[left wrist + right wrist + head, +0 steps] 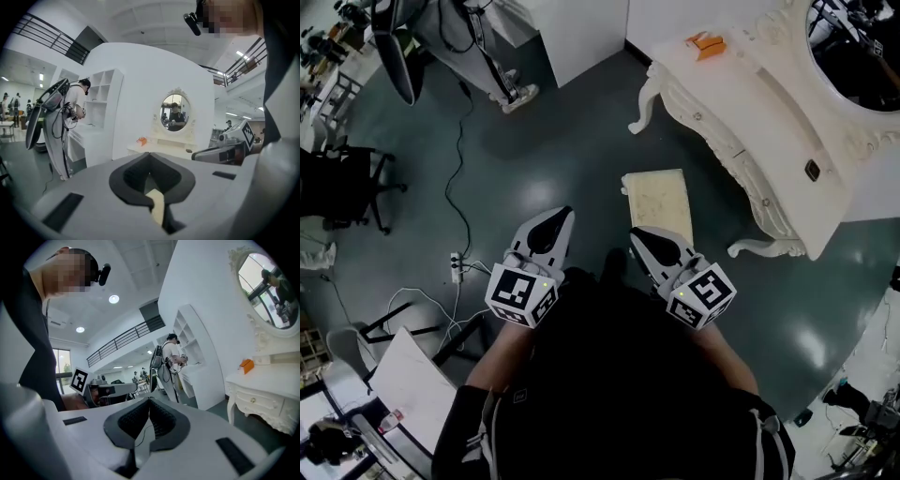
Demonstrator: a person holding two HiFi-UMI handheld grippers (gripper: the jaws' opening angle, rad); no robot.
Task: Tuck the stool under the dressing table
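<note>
Not yet tucked: stool (pixel 658 202) apart, left of dressing table (pixel 769 112). Left gripper (pixel 562 216), right gripper (pixel 639 234) closed, empty, near stool.

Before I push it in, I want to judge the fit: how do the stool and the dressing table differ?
The stool has a plain cream rectangular top; the dressing table is white and carved, with curled legs. The stool is much the smaller in footprint; the dressing table is long and bears an oval mirror. Both stand on the dark floor, apart.
</note>
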